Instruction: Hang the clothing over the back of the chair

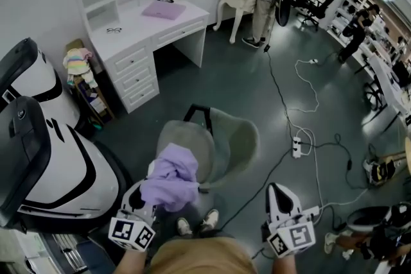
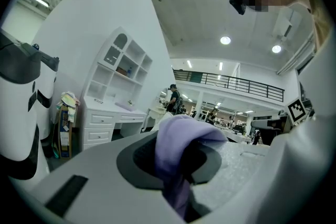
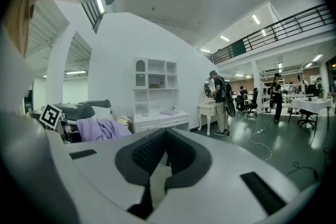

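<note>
left hand-held gripper (image 2: 176, 165) clamped on purple clothing (image 1: 170, 179), bunched at its tips | right hand-held gripper (image 3: 167, 157) jaws together, empty | chair (image 1: 225, 138) just ahead of left | carried, draping still to do

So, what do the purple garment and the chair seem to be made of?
Purple garment: soft, thin cloth, matte; it bunches and drapes in loose folds. Chair: grey-green matte surface, perhaps fabric upholstery or plastic; the smooth curved shell leaves that open.
</note>
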`<control>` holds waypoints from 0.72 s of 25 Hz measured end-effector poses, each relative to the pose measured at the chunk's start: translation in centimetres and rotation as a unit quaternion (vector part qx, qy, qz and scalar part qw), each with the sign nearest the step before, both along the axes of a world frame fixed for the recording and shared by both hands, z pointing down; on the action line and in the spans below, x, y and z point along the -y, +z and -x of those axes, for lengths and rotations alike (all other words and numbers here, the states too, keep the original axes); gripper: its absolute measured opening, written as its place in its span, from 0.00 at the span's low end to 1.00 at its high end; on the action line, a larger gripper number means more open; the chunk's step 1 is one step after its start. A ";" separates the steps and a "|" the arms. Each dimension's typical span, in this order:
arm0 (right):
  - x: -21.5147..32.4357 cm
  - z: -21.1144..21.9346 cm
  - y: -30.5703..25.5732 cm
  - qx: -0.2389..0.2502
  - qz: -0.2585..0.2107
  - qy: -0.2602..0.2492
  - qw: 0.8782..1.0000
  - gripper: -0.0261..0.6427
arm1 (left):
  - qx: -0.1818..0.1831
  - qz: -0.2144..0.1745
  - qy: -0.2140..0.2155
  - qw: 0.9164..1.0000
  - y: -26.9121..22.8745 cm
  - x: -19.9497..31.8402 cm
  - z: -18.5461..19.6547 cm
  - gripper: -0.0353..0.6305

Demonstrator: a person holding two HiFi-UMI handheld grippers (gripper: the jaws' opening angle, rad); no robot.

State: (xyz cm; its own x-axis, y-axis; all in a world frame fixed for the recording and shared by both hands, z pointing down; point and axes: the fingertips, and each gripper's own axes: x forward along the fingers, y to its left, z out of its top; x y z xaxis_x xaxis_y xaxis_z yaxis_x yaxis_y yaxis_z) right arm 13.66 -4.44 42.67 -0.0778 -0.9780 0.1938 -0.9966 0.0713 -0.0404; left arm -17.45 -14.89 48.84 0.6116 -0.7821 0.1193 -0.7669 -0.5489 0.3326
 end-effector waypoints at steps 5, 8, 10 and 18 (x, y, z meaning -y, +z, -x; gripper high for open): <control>1.4 -3.0 -0.8 0.014 -0.019 0.008 1.000 0.04 | 0.015 -0.023 0.002 1.000 -2.3 1.9 -2.3 0.13; 2.0 -4.3 -0.9 0.019 -0.029 0.009 0.999 0.04 | 0.018 -0.037 -0.003 0.999 -3.4 3.0 -3.2 0.13; 2.4 -5.4 -1.1 0.024 -0.034 0.012 0.999 0.04 | 0.020 -0.046 -0.004 0.999 -4.2 3.5 -3.8 0.13; 3.8 -8.0 -1.5 0.042 -0.056 0.012 0.997 0.05 | 0.027 -0.083 -0.023 0.996 -7.6 5.3 -4.8 0.13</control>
